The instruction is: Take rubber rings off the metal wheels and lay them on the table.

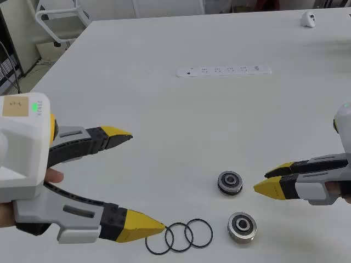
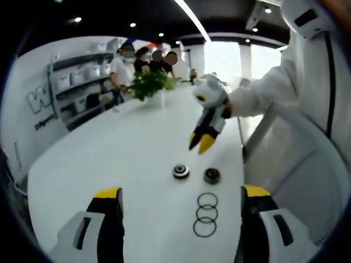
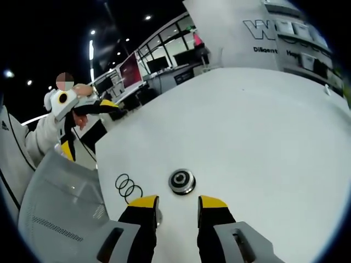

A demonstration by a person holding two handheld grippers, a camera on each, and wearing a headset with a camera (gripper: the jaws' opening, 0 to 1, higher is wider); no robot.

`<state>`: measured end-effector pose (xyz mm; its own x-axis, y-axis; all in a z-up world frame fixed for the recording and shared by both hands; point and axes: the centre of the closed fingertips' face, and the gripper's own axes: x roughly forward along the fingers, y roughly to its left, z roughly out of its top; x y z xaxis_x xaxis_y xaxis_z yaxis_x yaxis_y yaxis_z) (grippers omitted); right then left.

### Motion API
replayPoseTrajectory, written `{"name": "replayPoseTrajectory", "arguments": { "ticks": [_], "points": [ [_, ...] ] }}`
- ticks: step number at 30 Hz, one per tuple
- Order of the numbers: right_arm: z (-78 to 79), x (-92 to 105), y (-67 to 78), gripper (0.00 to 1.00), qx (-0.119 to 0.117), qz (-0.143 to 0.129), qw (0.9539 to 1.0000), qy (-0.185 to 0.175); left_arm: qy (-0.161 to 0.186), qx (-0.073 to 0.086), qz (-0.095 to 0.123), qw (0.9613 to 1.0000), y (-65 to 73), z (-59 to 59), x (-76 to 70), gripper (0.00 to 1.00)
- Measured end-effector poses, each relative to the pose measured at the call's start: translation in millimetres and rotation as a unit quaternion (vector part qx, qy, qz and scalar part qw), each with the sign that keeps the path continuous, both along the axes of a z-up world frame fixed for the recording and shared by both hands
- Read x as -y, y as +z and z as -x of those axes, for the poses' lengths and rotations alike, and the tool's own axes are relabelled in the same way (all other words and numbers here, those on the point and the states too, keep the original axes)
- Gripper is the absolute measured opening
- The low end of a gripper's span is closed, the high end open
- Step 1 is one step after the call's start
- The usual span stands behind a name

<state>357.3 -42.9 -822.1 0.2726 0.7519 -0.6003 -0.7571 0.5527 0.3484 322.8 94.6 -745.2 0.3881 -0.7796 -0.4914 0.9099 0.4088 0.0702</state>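
Lying at 6 o'clock on the table (image 1: pixel 164 109), three thin black rings (image 1: pixel 179 236) overlap; two wheels (image 1: pixel 230 182) at 4 o'clock, one possibly ringed. Left gripper (image 1: pixel 147 179) jaws wide apart, empty; right gripper (image 1: pixel 260 182) jaws narrowly apart.

Head view above, opposed gripper views share wheels (image 1: pixel 230 182).

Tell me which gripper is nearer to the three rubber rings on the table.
Left. The left gripper has one jaw tip right beside the rubber rings; the right gripper hovers on the far side of the two metal wheels.
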Motion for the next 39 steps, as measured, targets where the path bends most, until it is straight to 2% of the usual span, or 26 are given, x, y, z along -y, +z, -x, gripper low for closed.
{"name": "replayPoseTrajectory", "arguments": {
  "ticks": [8, 13, 17, 21, 30, 32, 34, 39],
  "points": [
    [-4.5, 1.2, -6.2, 0.25, -0.001, -0.006, 1.0, -0.005, -0.028, 0.012, 0.001, 0.9995, 4.8, -20.5, 18.3, 0.87],
    [-7.5, -0.2, -11.4, 0.26, -0.005, -0.01, 0.9999, -0.004, -0.04, 0.02, 0.022, 0.9987, 11.6, -35.5, 34.6, 0.83],
    [-9.1, -3.4, -13.1, 0.27, 0.001, -0.015, 0.9999, 0.004, -0.044, 0.022, 0.038, 0.998, 11.6, -47.3, 48.9, 0.79],
    [-10.8, -6.2, -16.0, 0.28, 0.007, -0.014, 0.9998, 0.016, -0.056, 0.025, 0.041, 0.9973, 7.8, -53.0, 62.8, 0.77],
    [-15.0, -11.4, -23.9, 0.28, 0.02, -0.006, 0.9991, 0.037, -0.085, 0.013, 0.046, 0.9952, -11.5, -56.6, 92.4, 0.68],
    [-16.4, -12.4, -27.1, 0.28, 0.027, 0.002, 0.9986, 0.044, -0.088, 0.014, 0.043, 0.9951, -22.4, -58.3, 97.2, 0.64],
    [-17.0, -13.9, -29.7, 0.28, 0.032, 0.007, 0.9983, 0.049, -0.086, 0.006, 0.039, 0.9956, -33.7, -59.2, 100.9, 0.61],
    [-15.4, -17.3, -34.1, 0.28, 0.035, 0.011, 0.9973, 0.063, -0.086, -0.002, 0.038, 0.9956, -48.6, -59.3, 108.9, 0.54]
  ]
}}
